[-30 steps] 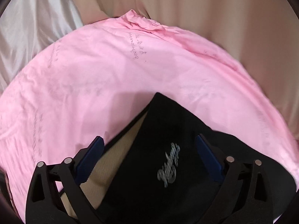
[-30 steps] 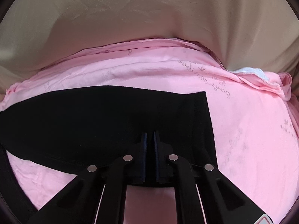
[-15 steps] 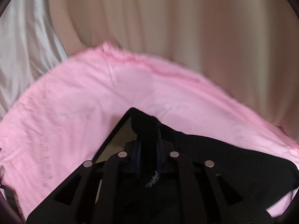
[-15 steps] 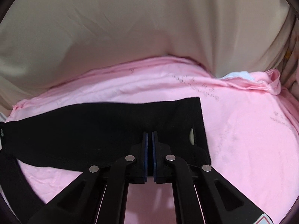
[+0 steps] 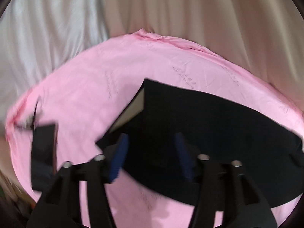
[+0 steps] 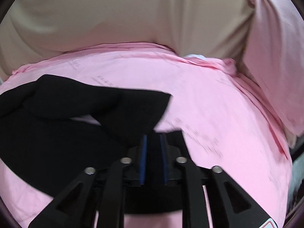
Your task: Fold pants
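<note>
Black pants point(image 5: 218, 125) lying folded over on a pink sheet point(image 5: 91, 87), one corner turned back. Left claw point(image 5: 150, 155) just opened wide above the fabric, blue pads clear of it, nothing held. Right claw point(image 6: 153, 157) just parted to a narrow gap, dark cloth between; grip cannot be told.

Black pants point(image 5: 218, 133) lie on pink sheet point(image 5: 85, 87).
</note>
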Motion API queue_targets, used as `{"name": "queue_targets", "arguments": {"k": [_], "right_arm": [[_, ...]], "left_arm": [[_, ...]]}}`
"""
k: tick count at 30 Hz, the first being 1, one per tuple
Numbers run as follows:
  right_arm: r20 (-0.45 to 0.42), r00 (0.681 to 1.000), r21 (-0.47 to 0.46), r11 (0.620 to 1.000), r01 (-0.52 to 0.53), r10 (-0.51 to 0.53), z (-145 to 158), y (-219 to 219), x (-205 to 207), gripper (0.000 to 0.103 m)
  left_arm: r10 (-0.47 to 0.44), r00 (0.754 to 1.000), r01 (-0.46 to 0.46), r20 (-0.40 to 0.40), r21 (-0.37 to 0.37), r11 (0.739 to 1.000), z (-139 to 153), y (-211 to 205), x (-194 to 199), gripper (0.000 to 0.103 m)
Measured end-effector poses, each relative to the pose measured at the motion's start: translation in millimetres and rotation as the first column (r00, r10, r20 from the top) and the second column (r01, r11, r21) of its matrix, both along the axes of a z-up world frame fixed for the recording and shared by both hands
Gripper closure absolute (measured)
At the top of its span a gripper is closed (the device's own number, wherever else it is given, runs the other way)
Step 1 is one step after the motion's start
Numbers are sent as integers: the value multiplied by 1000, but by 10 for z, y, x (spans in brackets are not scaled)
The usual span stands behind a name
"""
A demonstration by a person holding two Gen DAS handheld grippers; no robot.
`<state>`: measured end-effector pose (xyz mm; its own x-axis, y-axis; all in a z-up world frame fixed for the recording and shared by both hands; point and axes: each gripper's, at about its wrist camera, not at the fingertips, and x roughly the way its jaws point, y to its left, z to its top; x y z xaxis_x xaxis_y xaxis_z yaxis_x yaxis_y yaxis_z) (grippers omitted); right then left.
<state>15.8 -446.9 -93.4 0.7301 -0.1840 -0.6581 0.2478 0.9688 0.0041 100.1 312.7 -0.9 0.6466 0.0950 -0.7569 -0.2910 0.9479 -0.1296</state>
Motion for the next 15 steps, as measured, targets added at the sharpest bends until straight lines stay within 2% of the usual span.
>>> {"name": "queue_targets", "arguments": {"k": [1,3,6,8,11,12,13,14,15], "right_arm": [[24,999,6,1000,30,-30,44,-17,-139,60],[75,996,20,999,50,-51,148,17,-304,58],[115,993,30,999,36,-39,242,183,-493,55],[124,992,43,999,12,-18,240,343,-590,54],[124,992,67,997,-36,27,188,631,-673,51],[120,992,73,996,-48,39,160,698,-652,50],[114,992,79,995,-57,47,131,805,-667,50],[111,992,87,994,-64,54,97,858,-677,50],[106,993,98,993,-69,58,76,898,-656,50]], "left_arm": [[5,1000,-5,15,-51,999,3,23,-32,25],[12,999,-5,40,-166,986,21,-17,-85,6],[-16,1000,8,-22,-331,944,-119,-157,83,6],[6,998,-33,-69,-384,923,-246,-191,227,6],[19,989,-88,-145,-482,872,-462,-149,433,9],[34,984,-117,-173,-499,859,-530,-131,494,23],[51,983,-131,-178,-475,870,-523,-119,510,48],[59,983,-132,-175,-441,888,-475,-95,525,66],[49,986,-113,-159,-427,897,-405,-37,526,92]]}}
